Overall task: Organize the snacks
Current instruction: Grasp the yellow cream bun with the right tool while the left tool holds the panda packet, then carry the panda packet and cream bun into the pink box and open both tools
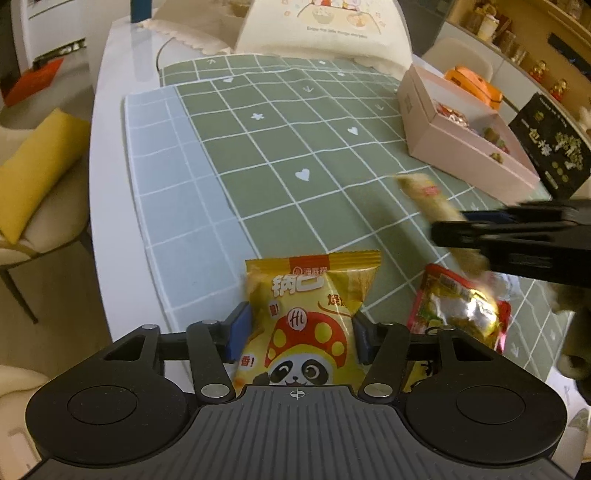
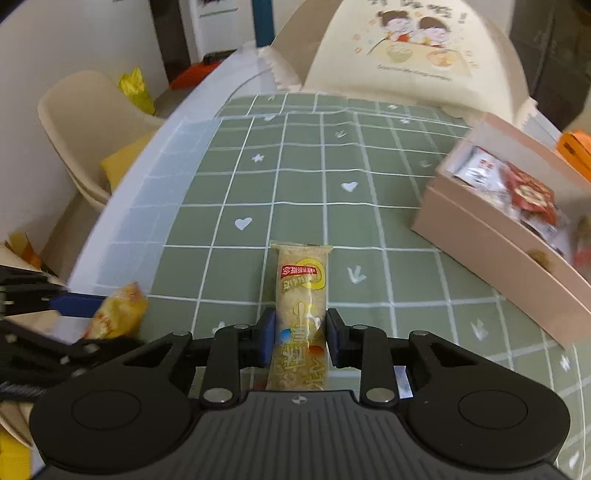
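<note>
Right wrist view has the right gripper (image 2: 301, 338) with its jaws closed on a long rice-cracker bar (image 2: 302, 314), which is lifted above the green checked mat (image 2: 295, 192). The bar's long axis runs straight away from the camera, its sealed far end pointing toward the far side of the desk (image 2: 207, 107). Left wrist view shows the left gripper (image 1: 300, 332) with its jaws clamped on a yellow panda snack bag (image 1: 306, 321), held upright with its crimped top edge pointing away from the camera.

To the far right sits an open pink box (image 2: 491, 251). Inside it lie several wrapped snacks: a white-and-silver packet (image 2: 476, 170) at the far end, a red packet (image 2: 532, 195) next to it, and more small pieces nearer that are too blurred to name.

On the mat near the left gripper, to its right, lies a red foil packet (image 1: 458, 310). A black box with gold print (image 1: 550, 147) stands just right of the pink box, and an orange object (image 1: 472, 83) sits beyond it. A cream food cover with a cartoon print (image 1: 325, 29) stands at the far edge of the mat. A beige chair with a yellow cushion (image 1: 33, 166) stands left of the desk. Open mat lies between the held bar and the pink box.
</note>
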`<act>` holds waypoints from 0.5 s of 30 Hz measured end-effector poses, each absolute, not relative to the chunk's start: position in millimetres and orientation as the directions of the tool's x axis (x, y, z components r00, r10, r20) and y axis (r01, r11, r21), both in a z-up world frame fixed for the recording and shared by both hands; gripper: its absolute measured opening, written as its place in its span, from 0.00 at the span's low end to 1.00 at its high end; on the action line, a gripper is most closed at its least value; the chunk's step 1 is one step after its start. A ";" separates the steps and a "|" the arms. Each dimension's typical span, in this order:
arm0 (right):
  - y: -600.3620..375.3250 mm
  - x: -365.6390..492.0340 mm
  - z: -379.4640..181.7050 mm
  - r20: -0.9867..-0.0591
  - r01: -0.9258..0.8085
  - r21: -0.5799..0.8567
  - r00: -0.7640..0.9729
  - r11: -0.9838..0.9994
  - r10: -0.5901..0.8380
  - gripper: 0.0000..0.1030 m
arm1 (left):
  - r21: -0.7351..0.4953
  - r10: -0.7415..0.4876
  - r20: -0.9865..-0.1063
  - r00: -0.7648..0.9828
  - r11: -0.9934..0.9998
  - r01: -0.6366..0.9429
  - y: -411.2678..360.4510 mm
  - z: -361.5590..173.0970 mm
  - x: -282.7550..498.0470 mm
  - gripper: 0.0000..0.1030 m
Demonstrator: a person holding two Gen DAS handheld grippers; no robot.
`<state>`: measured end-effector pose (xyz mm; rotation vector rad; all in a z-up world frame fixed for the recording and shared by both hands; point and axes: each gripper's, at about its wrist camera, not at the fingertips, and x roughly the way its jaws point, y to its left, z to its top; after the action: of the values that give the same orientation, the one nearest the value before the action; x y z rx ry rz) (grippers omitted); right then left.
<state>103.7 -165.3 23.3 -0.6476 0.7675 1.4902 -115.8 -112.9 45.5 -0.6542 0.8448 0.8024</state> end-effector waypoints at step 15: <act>-270.7 185.7 53.4 -0.722 -0.962 0.129 0.076 0.241 0.688 0.27 | -0.267 0.304 -0.753 0.584 0.669 -0.693 -136.7 85.5 -66.9 0.39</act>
<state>185.7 -270.7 53.4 -0.4367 0.7744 1.2970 -66.9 -136.7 85.5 -0.5904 0.7340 0.6231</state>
